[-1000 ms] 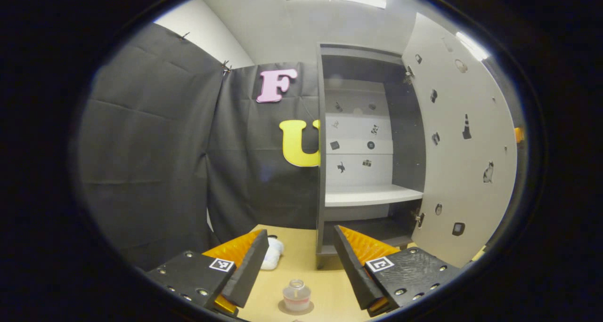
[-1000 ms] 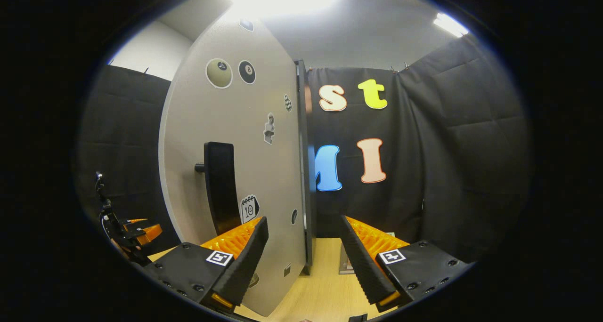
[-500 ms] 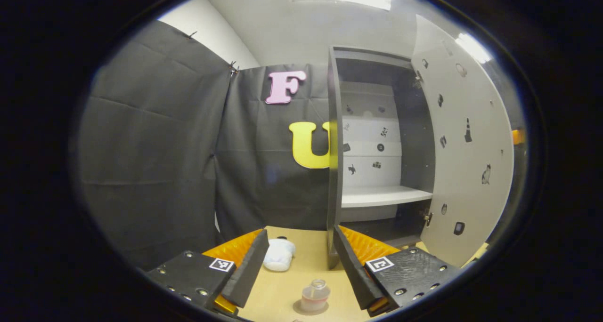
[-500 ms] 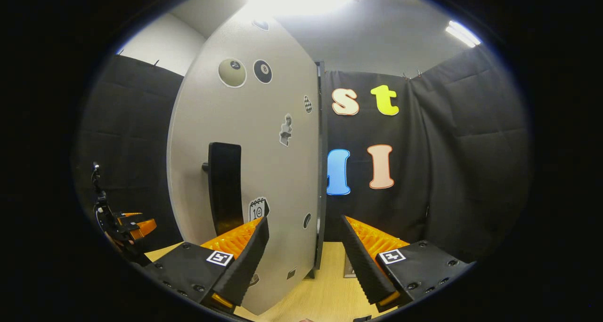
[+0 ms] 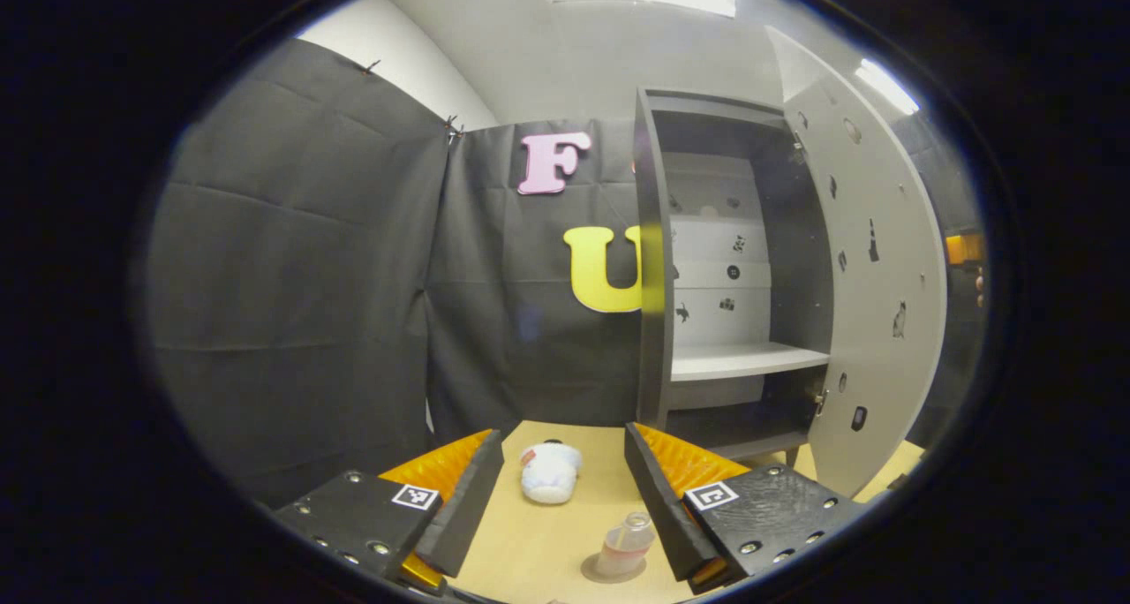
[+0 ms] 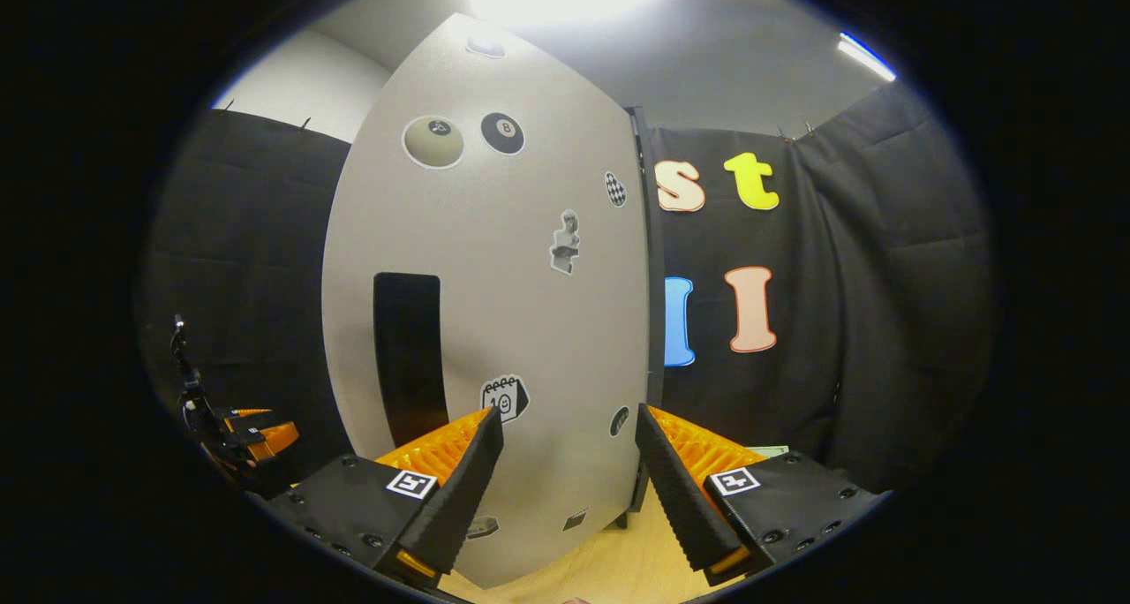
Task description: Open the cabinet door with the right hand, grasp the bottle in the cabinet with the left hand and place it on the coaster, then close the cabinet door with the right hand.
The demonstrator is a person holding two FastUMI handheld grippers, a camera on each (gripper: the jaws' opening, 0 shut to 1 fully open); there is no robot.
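The small clear bottle (image 5: pixel 623 544) stands upright on the round coaster (image 5: pixel 606 572) on the wooden table, low in the left gripper view. My left gripper (image 5: pixel 561 434) is open and empty, and the bottle sits just inside its right finger (image 5: pixel 658 489), apart from it. The cabinet (image 5: pixel 655 260) is open, its white shelf (image 5: pixel 742 360) bare, and the grey door (image 5: pixel 883 304) stands partly swung. In the right gripper view the door's outer face (image 6: pixel 521 304) with its black handle (image 6: pixel 406 357) is close ahead. My right gripper (image 6: pixel 567 412) is open in front of its lower part.
A white plush toy (image 5: pixel 549 471) lies on the table (image 5: pixel 530 551) beyond the left fingers, left of the cabinet. Black cloth walls close in the left and back. The left gripper (image 6: pixel 252 427) appears far left in the right gripper view.
The door has swung partway toward the cabinet with the right gripper following it. The left gripper has drifted left, so the bottle and the cabinet now sit farther right in its view.
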